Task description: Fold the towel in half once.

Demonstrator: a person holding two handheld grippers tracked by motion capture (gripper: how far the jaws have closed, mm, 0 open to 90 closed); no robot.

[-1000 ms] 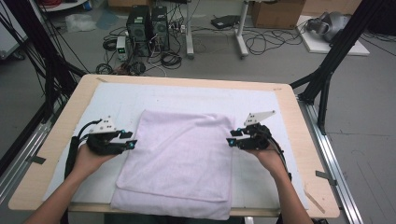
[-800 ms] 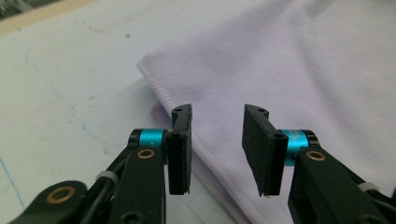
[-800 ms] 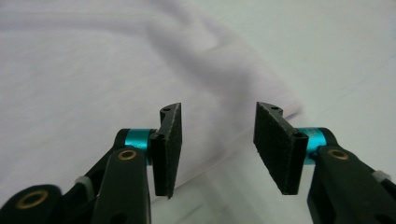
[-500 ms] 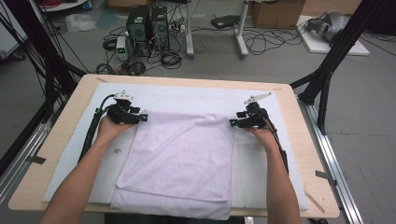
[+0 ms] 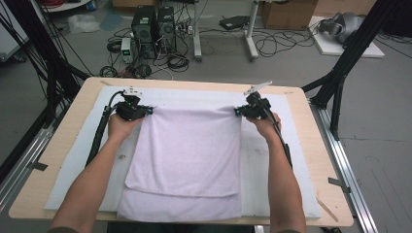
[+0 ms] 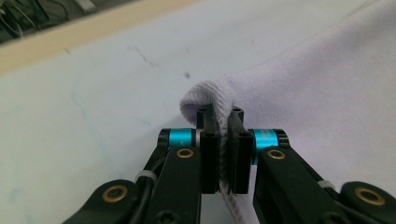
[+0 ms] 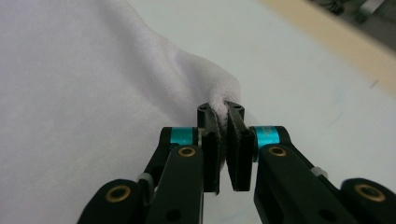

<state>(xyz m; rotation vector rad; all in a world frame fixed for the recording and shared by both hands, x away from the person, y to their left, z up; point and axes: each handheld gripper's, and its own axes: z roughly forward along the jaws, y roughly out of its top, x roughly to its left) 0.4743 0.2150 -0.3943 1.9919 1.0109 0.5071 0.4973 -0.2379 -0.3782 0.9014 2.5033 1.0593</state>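
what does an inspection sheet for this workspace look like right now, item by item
surface: light wooden table covered by a pale blue-white mat, faintly smudged
job's things: white terry-cloth towel lies flat on the mat, upper layer stopping short of the near edge so a lower layer shows
clutter: nothing seen on the table
grippers: left gripper shut on the towel's far left corner; right gripper shut on its far right corner
cables: black cable trails along the left forearm, another along the right
surroundings: grey floor with black computer towers, loose wires, cardboard boxes; black frame struts at both sides
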